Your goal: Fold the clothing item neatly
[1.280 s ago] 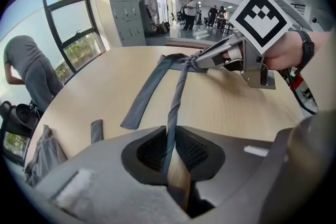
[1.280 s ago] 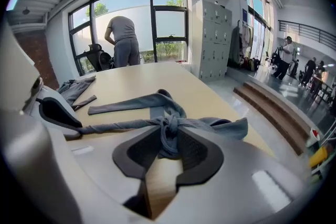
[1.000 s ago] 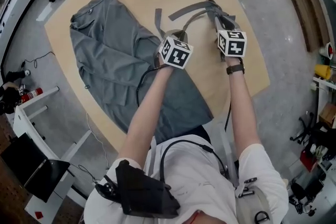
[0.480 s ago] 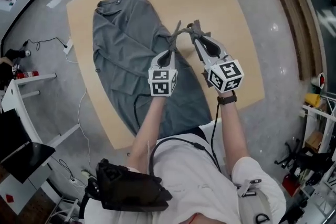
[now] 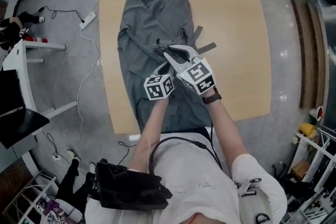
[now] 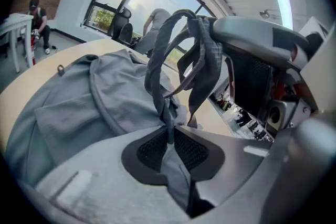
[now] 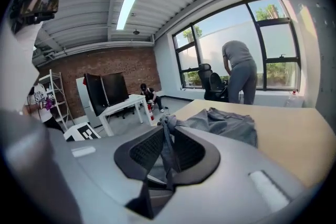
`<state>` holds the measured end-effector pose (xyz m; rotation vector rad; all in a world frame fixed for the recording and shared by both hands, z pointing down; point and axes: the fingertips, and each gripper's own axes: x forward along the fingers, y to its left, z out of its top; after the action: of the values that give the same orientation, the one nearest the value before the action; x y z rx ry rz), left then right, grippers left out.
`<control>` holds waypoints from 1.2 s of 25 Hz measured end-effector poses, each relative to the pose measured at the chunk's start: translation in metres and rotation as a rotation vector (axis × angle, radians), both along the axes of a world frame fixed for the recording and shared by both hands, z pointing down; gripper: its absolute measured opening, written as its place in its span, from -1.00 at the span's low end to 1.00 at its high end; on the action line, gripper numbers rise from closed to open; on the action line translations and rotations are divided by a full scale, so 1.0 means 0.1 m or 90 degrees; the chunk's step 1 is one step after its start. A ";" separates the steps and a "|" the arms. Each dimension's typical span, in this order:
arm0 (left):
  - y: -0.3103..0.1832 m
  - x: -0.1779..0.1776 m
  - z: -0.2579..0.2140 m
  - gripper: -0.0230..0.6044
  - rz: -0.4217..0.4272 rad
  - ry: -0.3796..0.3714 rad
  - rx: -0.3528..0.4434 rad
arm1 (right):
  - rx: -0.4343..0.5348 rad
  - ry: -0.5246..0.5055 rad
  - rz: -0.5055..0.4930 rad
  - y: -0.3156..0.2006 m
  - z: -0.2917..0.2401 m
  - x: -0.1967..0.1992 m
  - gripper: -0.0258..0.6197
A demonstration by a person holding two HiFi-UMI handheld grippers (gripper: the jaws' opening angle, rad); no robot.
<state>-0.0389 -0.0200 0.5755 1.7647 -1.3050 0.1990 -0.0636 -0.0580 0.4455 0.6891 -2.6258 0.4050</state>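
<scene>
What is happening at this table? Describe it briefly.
A person is folding a grey garment on a wooden table, a handheld gripper in each hand. The left gripper and right gripper each pinch its fabric between their jaws, close together above the garment's middle. The left jaws have just been opening slightly, with fabric between them.

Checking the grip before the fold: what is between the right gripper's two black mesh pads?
A bunched strip of the grey cloth garment runs between the right gripper's pads, which press on it; the right gripper view shows this.
</scene>
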 end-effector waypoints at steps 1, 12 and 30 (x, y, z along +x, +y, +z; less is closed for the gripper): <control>0.06 -0.09 0.01 -0.78 -0.012 0.000 -0.005 | -0.015 0.002 -0.011 0.02 0.06 -0.12 -0.71; 0.67 -0.86 0.26 -0.77 -0.102 -0.017 -0.034 | -0.179 0.094 -0.040 0.24 1.17 -0.81 -0.60; 1.22 -0.76 -0.51 -0.93 0.084 -0.043 0.113 | -0.131 0.054 0.167 1.39 0.71 0.24 -0.81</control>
<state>-0.1154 0.1019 0.5241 2.0133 -1.2870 0.2234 -0.0396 0.0809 0.5168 0.9611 -2.3781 0.6949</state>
